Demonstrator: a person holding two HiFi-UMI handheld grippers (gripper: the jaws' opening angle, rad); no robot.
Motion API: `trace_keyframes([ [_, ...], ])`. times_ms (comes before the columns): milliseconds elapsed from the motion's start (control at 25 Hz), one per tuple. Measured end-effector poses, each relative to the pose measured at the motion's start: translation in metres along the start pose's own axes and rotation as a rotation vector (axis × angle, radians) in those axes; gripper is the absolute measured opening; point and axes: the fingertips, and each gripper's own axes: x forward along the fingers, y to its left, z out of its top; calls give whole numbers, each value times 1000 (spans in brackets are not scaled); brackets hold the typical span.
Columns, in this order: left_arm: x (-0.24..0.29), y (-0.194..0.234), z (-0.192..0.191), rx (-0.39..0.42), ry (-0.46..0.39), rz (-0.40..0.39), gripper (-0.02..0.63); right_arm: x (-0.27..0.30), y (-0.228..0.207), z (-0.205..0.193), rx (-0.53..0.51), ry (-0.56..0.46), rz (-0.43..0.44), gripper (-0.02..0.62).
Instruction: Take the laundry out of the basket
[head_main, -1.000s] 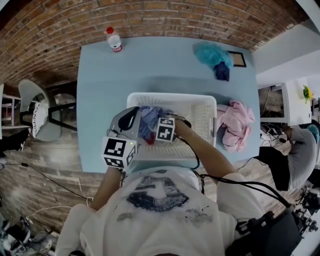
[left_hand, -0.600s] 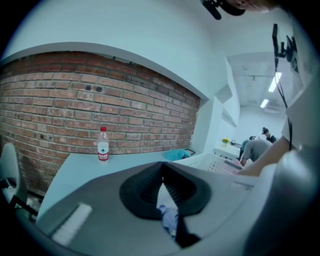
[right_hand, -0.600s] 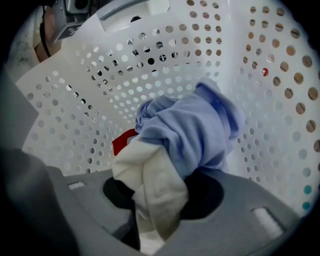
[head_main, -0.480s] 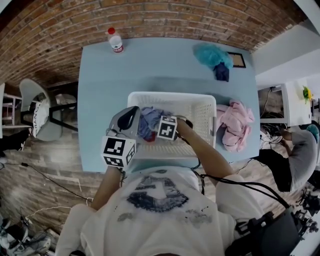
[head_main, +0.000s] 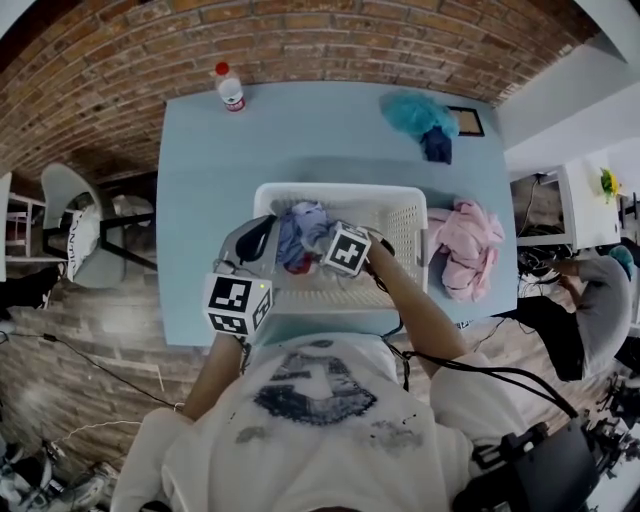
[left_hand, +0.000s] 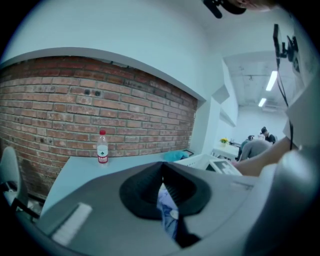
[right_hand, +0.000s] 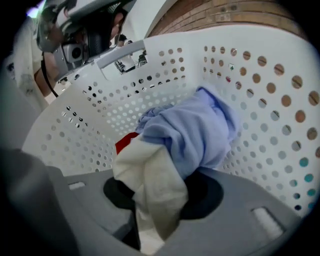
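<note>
Clamping laundry (right_hand: 190, 140) inside the basket (right_hand: 260, 75), the right tongs (right_hand: 160, 197) have just closed on it.

Your left grey two-jaw gripper (left_hand: 161, 169) points almost level with its jaws together, while your right grey two-jaw gripper (right_hand: 159, 197), on a bare forearm (head_main: 418, 308) that reaches forward, points steeply down, its jaws just closed on a cream-white cloth (right_hand: 150, 175).
</note>
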Motion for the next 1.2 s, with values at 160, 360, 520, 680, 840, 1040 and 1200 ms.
trace_keyframes([
  [160, -5, -5, 2, 8, -10, -2, -9, -16, 2, -1, 82, -48, -30, 187],
  [360, -13, -11, 6, 22, -27, -1, -9, -40, 6, 12, 89, -134, -101, 187],
  [520, -23, -13, 9, 35, -40, 5, -9, -61, 6, 21, 136, -223, -157, 187],
  [680, -35, -11, 11, 44, -50, 19, -9, -89, 5, 29, 189, -333, -215, 187],
  [840, -47, -15, 14, 53, -67, 30, -9, -122, 8, 37, 209, -423, -306, 187],
  [1040, -62, -17, 20, 67, -97, 40, -9, -159, 8, 42, 347, -561, -403, 187],
  [1200, -77, -19, 20, 80, -108, 40, -9, -185, 12, 41, 426, -631, -512, 187],
])
